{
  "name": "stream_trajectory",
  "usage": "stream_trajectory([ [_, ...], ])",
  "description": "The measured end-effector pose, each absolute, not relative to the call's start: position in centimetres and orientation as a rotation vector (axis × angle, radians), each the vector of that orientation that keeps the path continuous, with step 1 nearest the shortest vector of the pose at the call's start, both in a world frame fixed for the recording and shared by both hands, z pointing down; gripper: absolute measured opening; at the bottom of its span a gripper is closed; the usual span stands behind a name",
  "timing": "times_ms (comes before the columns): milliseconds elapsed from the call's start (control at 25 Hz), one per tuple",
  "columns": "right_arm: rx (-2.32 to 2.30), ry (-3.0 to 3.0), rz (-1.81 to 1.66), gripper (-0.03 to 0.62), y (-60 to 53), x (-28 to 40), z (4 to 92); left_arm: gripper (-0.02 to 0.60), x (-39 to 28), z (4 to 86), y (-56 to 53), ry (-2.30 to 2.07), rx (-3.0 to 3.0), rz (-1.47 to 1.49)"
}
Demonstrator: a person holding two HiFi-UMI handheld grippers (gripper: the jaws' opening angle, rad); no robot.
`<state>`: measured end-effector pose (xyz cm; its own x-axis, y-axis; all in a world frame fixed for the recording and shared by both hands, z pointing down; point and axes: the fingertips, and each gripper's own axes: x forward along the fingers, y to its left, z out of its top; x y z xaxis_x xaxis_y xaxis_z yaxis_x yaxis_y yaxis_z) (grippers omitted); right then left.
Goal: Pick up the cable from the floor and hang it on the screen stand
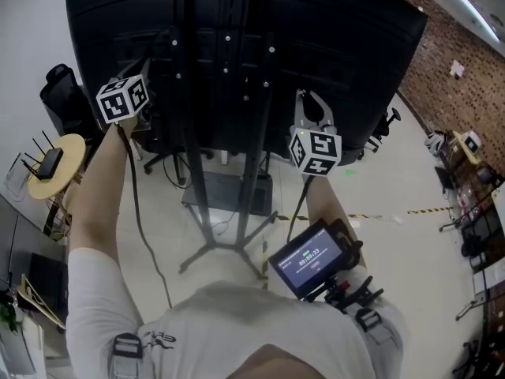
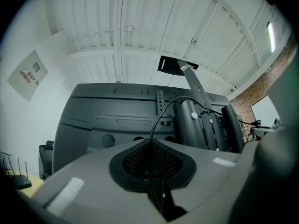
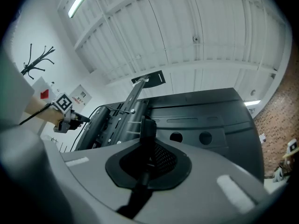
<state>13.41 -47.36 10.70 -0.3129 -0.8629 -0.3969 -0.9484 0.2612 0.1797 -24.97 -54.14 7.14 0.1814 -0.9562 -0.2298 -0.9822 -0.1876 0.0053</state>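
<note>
left gripper (image 2: 152,162): jaws pinched on 1 thin cable (image 2: 158,120) | right gripper (image 3: 144,164): jaws clamped on that cable's thicker black end | cable arcs over 1 screen stand (image 2: 205,122), behind 1 screen (image 2: 117,111)

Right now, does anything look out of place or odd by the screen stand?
Nothing stands out. The cable runs from the left claw up to the screen stand, its plug end held in the right claw.

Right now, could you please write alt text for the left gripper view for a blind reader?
The left gripper is shut on a thin black cable, which arcs up toward the stand on the back of a large screen.
</note>
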Motion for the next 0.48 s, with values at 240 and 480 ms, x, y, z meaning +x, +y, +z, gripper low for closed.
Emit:
stream_trajectory([
  [240,-1.700,2.319,0.571,0.014,-47.1,13.5,11.6,0.016,-26.0,6.3,-55.9,1.966,-2.328,0.259],
  [480,-1.713,2.357,0.558,0.014,-46.1,13.0,13.8,0.021,-25.7,6.6,-55.1,1.959,-2.307,0.293],
])
